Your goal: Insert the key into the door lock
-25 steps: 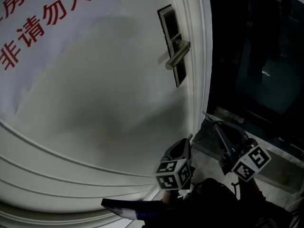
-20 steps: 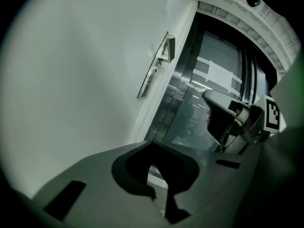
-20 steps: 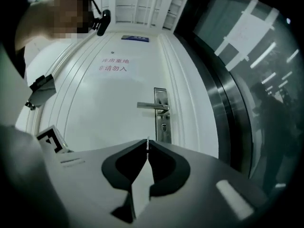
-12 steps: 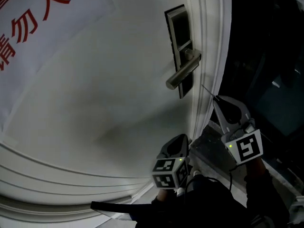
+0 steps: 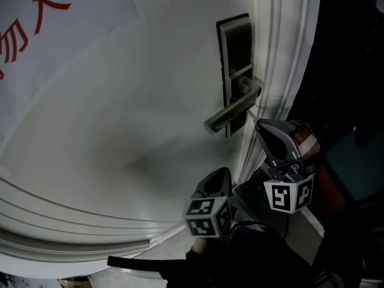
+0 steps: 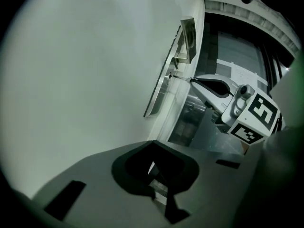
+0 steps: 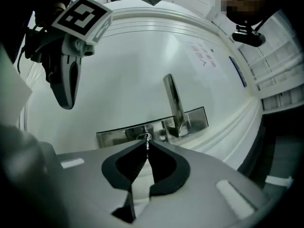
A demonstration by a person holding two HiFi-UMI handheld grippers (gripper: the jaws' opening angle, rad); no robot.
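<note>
White door, slim silvery key pinched in right tongs

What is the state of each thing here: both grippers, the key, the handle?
Left gripper: shut, empty.
Right gripper: shut on key.
Key: tip at the lock plate; inserted or not, unclear.
Door handle: free, untouched.
</note>
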